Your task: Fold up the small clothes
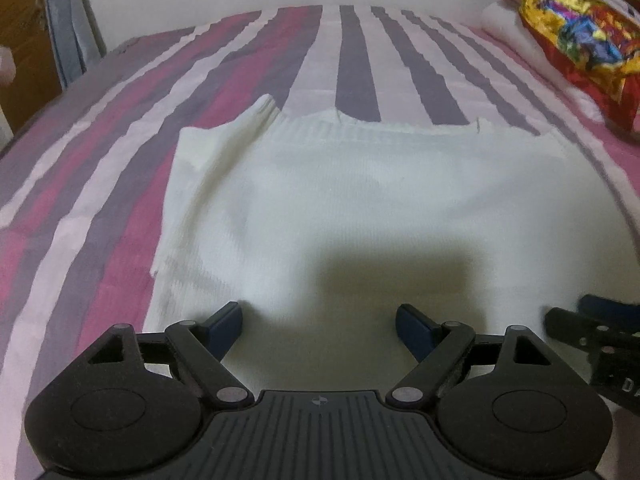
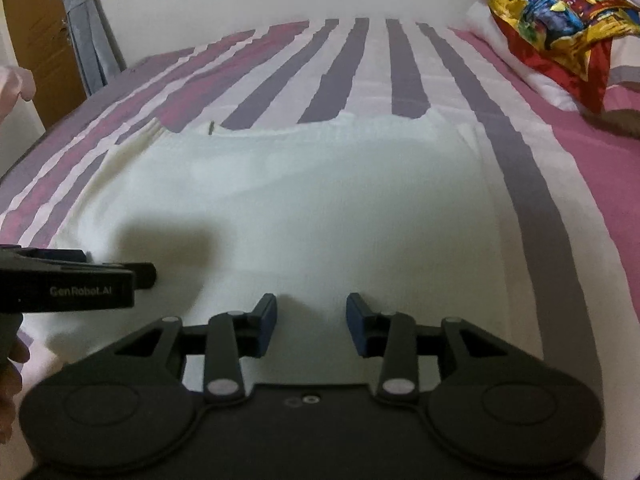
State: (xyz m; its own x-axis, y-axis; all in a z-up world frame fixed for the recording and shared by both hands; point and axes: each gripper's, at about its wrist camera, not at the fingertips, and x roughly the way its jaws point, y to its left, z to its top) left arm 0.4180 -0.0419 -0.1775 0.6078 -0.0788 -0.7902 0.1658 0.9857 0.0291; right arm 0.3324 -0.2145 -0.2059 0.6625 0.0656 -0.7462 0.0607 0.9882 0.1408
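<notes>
Left gripper: held low and level over the near part of the sweater, fingers pointing toward the far wall; jaws spread wide, nothing between them.
Right gripper: same low, forward-pointing pose just to the right of the left one; jaws parted, less widely, and empty.
Side by side: each gripper shows at the edge of the other's view — the two are near but apart.
Sweater: one, white knit, spread flat on the bed under both grippers; its left sleeve lies folded in over the body, the cuff toward the far edge. Both grippers cast shadows on it.
Bed: one, covered by a sheet striped pink, purple and white.
Pillow: one, white, at the far right corner of the bed.
Bundle: one, shiny, red-yellow-blue — resting on the pillow.
Curtain: one, grey-blue, hanging at the far left beside a wooden door.
Grippers counted: two.
</notes>
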